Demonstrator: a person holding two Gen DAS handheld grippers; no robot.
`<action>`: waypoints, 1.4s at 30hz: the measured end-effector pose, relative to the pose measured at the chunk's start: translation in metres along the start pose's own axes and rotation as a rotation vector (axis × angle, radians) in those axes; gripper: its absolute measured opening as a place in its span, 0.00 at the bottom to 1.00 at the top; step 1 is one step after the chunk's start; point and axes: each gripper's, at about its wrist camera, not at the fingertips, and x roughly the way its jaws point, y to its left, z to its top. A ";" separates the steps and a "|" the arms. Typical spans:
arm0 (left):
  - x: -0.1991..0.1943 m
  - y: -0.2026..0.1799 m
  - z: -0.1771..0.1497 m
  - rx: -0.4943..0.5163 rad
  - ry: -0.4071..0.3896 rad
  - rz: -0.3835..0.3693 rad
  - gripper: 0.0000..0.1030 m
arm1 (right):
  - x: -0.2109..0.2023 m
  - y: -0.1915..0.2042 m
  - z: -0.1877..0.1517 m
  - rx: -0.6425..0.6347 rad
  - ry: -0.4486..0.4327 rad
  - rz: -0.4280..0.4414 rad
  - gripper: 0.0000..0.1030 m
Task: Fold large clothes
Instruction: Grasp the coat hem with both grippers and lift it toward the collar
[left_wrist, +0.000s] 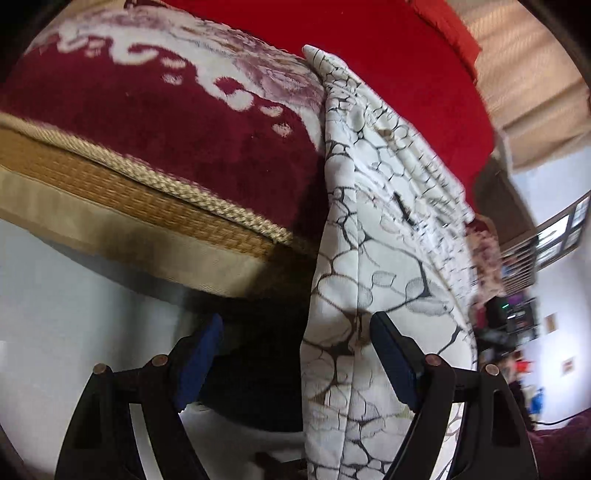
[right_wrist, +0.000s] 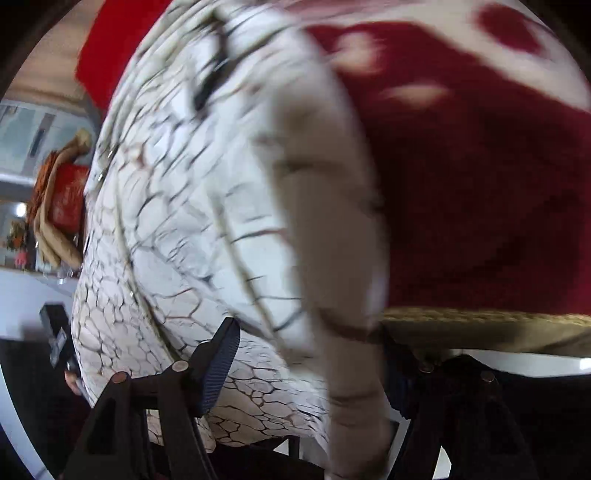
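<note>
Bed under a dark red plush blanket (left_wrist: 184, 122) fills both views. White crackle-print garment (left_wrist: 373, 236) hangs over its edge at centre, unfolded, I judge. Left gripper (left_wrist: 295, 354) and right gripper (right_wrist: 314, 365) wide, pressing nothing.

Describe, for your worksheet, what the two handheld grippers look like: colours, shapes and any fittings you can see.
Both look alike. The left gripper has two black, angular finger arms with triangular cut-outs, joined by round copper-coloured rivets. Its fingers carry dark blue pads. The right gripper has the same black linkage and rivets; its blue pads show fine ribbing. No cables, markings or sleeves are visible.
</note>
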 end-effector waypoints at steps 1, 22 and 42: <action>0.002 0.002 0.001 -0.007 -0.002 -0.027 0.80 | 0.003 0.005 -0.002 -0.026 -0.001 -0.005 0.66; -0.001 -0.031 -0.044 0.014 0.032 -0.403 0.59 | 0.016 0.033 -0.038 -0.049 0.032 -0.038 0.33; -0.050 -0.139 0.064 0.192 -0.188 -0.324 0.03 | -0.097 0.123 -0.005 -0.272 -0.231 0.382 0.09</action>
